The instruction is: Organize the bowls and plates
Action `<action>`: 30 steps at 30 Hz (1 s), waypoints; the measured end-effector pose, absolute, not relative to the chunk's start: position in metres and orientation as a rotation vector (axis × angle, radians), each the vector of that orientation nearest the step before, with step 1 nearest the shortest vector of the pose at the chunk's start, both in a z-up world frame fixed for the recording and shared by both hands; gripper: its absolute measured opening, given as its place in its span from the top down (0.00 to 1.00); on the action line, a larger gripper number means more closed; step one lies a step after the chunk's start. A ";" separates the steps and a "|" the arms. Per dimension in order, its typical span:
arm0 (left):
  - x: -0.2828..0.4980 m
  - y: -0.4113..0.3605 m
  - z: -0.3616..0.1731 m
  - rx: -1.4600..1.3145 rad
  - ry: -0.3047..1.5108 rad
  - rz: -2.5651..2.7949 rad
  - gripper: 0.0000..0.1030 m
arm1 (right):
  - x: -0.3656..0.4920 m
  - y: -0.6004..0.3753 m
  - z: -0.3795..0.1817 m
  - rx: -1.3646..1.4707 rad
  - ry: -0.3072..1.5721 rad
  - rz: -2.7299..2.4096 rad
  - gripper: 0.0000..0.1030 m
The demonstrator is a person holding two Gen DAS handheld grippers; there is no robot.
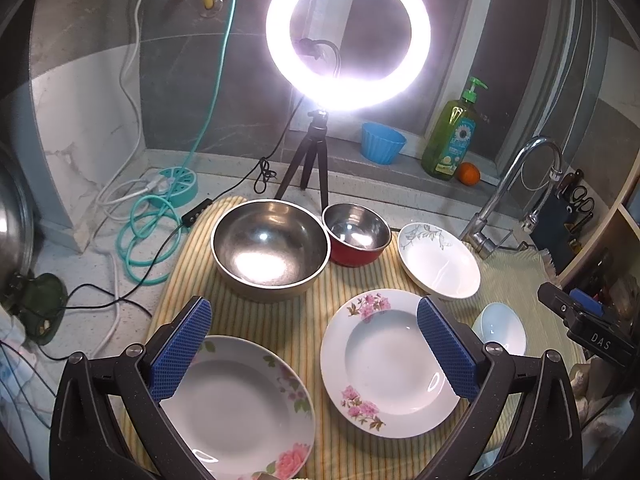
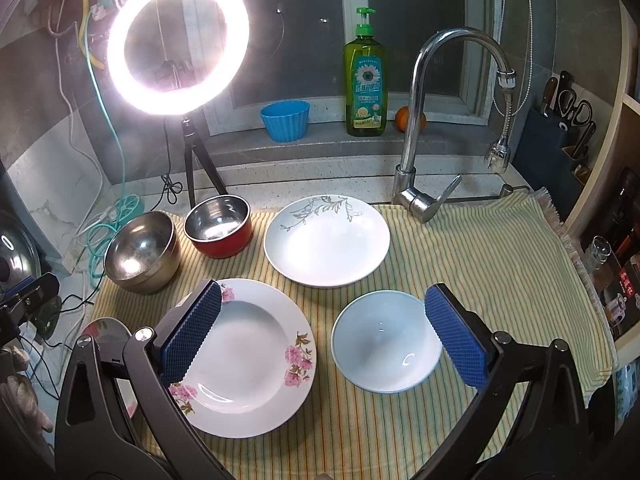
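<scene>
Striped cloth (image 2: 480, 264) on table: carries all dishes.
Large steel bowl (image 1: 269, 249), 11 o'clock; touching red-sided steel bowl (image 1: 356, 236), 12 o'clock.
Pink-flowered plate (image 2: 248, 356), centre; second flowered plate (image 1: 236, 408), 7 o'clock.
Leaf-patterned plate (image 2: 327, 240), 1 o'clock.
Pale blue bowl (image 2: 386, 342), 4 o'clock.
Left tongs (image 1: 314, 346), right tongs (image 2: 324, 336): both spread wide, holding nothing.

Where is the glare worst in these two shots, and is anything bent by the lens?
Left wrist view: the ring light blows out to white and leaves hot spots in the large steel bowl. Right wrist view: the ring light flares too, washing out the leaf-pattern plate; the fisheye curves the window frame and shelf edge.
</scene>
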State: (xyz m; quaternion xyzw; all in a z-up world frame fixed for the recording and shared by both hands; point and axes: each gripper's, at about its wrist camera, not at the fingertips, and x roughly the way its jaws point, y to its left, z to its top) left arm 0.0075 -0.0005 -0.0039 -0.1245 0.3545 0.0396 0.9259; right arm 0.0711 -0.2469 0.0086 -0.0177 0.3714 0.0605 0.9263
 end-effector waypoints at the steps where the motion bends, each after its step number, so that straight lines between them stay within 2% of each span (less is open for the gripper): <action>1: 0.008 0.000 -0.004 -0.252 0.729 0.080 0.01 | 0.071 -0.248 0.007 -0.036 0.764 0.124 0.00; 14: 0.021 0.001 -0.020 -0.253 0.798 0.045 0.01 | 0.075 -0.258 -0.010 -0.016 0.845 0.147 0.00; 17: 0.025 -0.002 -0.025 -0.240 0.820 0.027 0.07 | 0.074 -0.265 -0.015 0.008 0.867 0.152 0.00; 23: 0.035 -0.003 -0.038 -0.260 0.877 -0.028 0.20 | 0.067 -0.277 -0.030 0.029 0.929 0.173 0.17; 26: 0.042 -0.003 -0.048 -0.292 0.921 -0.090 0.29 | 0.061 -0.285 -0.039 0.054 0.961 0.185 0.33; 27: 0.045 -0.003 -0.052 -0.302 0.944 -0.110 0.35 | 0.058 -0.288 -0.043 0.070 0.980 0.197 0.38; 28: 0.047 -0.003 -0.056 -0.309 0.964 -0.124 0.40 | 0.056 -0.289 -0.047 0.085 0.997 0.206 0.39; 30: 0.052 -0.003 -0.066 -0.312 0.998 -0.141 0.42 | 0.053 -0.293 -0.056 0.122 1.037 0.225 0.43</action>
